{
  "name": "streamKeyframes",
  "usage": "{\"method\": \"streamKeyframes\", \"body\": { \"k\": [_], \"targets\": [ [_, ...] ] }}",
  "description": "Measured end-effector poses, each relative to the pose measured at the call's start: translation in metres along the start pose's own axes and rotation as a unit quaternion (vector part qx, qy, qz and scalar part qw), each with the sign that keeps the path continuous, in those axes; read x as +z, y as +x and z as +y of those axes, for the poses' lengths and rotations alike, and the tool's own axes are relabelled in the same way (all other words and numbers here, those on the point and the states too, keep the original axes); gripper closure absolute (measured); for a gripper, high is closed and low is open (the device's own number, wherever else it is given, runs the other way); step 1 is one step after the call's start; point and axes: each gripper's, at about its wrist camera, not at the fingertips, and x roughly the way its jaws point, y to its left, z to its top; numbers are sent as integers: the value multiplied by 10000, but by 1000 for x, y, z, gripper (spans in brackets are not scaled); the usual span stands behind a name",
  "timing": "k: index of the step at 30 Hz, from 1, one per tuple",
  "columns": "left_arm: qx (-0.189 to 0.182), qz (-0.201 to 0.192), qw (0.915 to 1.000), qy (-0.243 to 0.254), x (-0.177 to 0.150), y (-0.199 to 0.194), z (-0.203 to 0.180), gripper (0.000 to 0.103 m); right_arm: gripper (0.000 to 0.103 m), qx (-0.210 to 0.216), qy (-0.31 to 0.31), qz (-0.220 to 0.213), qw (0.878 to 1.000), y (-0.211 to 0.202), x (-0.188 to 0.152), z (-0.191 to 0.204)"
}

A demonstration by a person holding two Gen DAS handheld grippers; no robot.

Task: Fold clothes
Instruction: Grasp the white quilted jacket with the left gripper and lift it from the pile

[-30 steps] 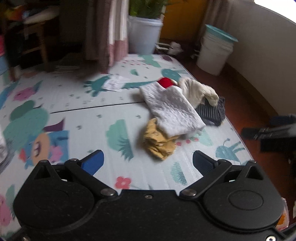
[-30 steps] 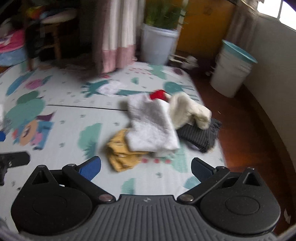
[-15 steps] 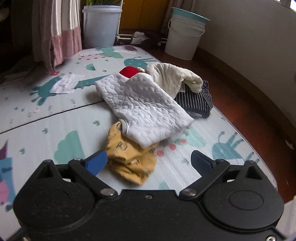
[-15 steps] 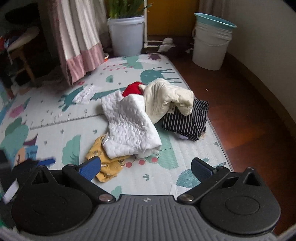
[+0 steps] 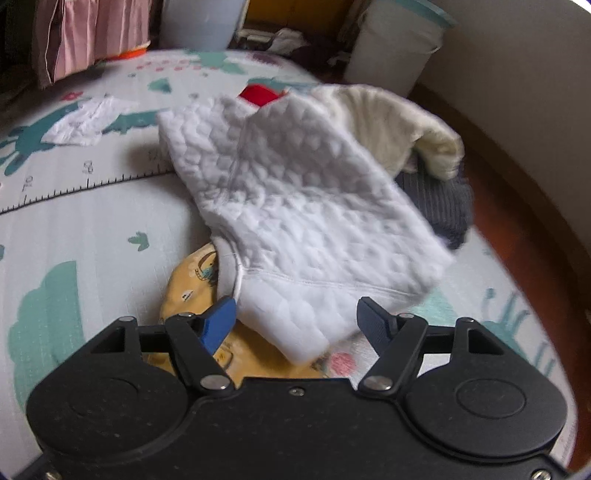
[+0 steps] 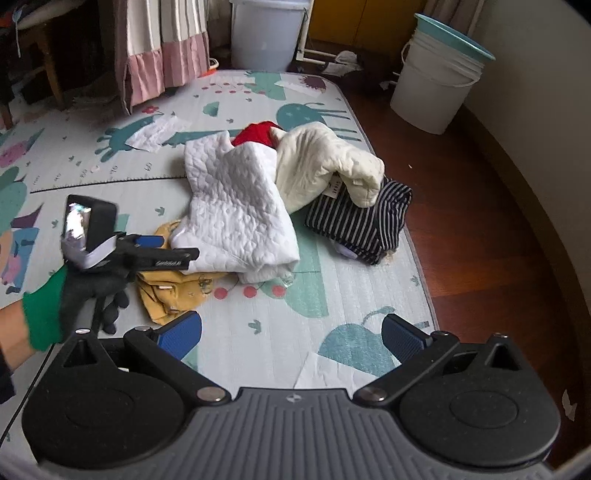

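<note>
A pile of clothes lies on the play mat (image 6: 332,295). A white quilted garment (image 5: 295,206) (image 6: 236,218) sits on top of a yellow one (image 5: 195,280) (image 6: 173,291). Behind them are a cream garment (image 6: 321,162), a dark striped one (image 6: 362,221) and a red piece (image 6: 256,133). My left gripper (image 5: 297,321) (image 6: 173,248) is low at the pile with its jaws closing. The white garment's near corner lies between them, and the pads are not pressing on it. My right gripper (image 6: 293,334) hovers open over the mat in front of the pile, with nothing between its fingers.
A white bucket with a teal rim (image 6: 439,85) stands on the wooden floor (image 6: 480,221) to the right of the mat. A pale planter (image 6: 266,33) and a pink-hemmed curtain (image 6: 162,48) are at the back. A white scrap (image 6: 159,131) lies on the mat behind the pile.
My left gripper has come down and forward to the pile, and its jaws have narrowed around the white garment's corner. The right gripper has drifted a little lower and closer.
</note>
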Motion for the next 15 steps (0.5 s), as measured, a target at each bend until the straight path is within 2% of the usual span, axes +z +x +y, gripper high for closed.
{"method": "streamKeyframes", "body": {
  "k": [1, 2, 4, 5, 8, 15],
  "targets": [
    [93, 96, 9999, 29, -1, 9, 1, 30, 0, -50, -9, 18, 10000, 2, -1, -1],
    [213, 203, 9995, 68, -2, 16, 1, 36, 0, -108, -21, 33, 9999, 3, -2, -2],
    [302, 358, 9989, 78, -4, 26, 5, 61, 0, -184, -66, 37, 9998, 5, -4, -4],
    [261, 387, 9989, 44, -5, 27, 8, 94, 0, -216, -91, 35, 9997, 5, -4, -5],
    [23, 323, 9995, -2, -3, 15, 10, 100, 0, -207, -79, -12, 9998, 2, -4, -7],
    [-477, -42, 9988, 79, 13, -50, -4, 101, 0, -204, -12, -205, 9996, -13, -1, -12]
  ]
}}
